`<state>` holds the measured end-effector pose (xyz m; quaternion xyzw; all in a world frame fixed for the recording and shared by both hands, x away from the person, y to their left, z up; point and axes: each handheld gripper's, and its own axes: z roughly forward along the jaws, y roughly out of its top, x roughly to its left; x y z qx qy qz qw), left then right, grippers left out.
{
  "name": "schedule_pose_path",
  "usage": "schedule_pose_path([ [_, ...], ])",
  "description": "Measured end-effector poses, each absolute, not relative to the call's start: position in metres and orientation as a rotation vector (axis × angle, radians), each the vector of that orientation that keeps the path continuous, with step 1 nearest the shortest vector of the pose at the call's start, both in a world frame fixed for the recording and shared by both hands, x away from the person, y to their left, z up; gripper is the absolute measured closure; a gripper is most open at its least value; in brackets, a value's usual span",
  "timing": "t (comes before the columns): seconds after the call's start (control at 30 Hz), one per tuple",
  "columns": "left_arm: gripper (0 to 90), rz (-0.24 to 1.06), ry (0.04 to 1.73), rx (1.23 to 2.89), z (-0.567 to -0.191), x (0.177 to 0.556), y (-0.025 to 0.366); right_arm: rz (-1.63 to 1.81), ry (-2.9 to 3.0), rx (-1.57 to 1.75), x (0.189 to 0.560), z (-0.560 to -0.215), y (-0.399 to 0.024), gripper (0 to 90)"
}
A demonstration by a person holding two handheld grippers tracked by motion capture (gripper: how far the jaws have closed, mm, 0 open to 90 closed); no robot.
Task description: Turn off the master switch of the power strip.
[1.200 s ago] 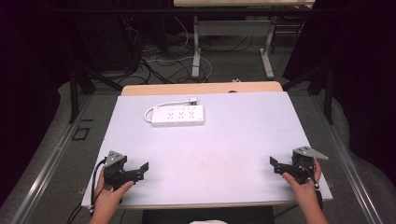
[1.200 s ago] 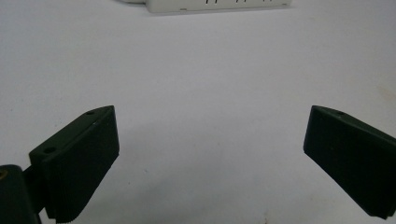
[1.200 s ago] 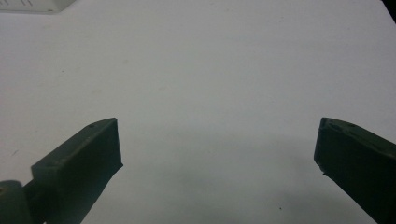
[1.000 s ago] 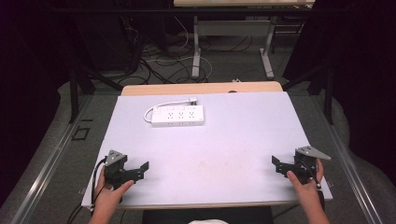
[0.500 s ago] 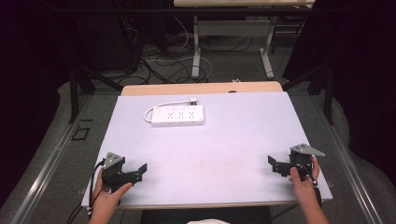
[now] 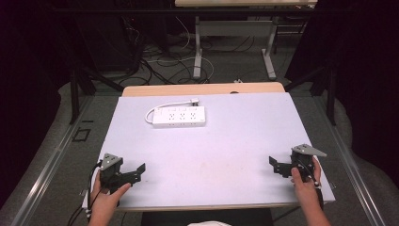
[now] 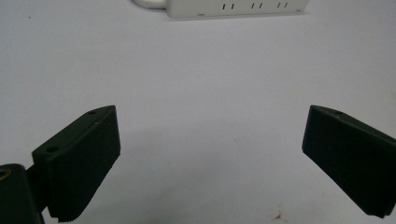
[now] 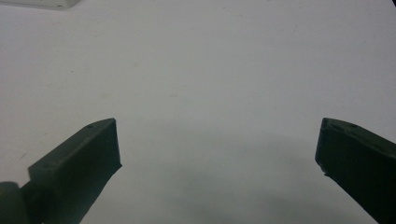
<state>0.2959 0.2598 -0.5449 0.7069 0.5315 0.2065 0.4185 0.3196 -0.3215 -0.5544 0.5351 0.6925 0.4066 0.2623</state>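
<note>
Here, 2 grippers sit apart at the table's near corners, jaws spread wide and holding nothing.

The left gripper (image 6: pixel 133 172) rests at the near left of the table (image 6: pixel 226 141), held in the left hand (image 6: pixel 107 195); the right gripper (image 6: pixel 277 165) sits at the near right in the right hand (image 6: pixel 305 179). Each one's jaws stand far apart over bare tabletop. The power strip (image 6: pixel 179 116) lies flat at the far left-centre, well apart from both, its cord looping at its left end.
</note>
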Motion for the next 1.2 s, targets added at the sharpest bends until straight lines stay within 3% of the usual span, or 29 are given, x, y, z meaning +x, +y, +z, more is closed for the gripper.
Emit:
schedule_pose_path([
  [0.47,16.6,0.561,1.316,1.792,-0.535,0.310,0.255,1.095,1.897,1.442,0.316,-0.553,-0.315,0.0],
  [1.2,21.2,0.566,1.238,1.838,-0.512,0.339,0.232,1.117,1.932,1.413,0.314,-0.551,-0.310,0.0],
])
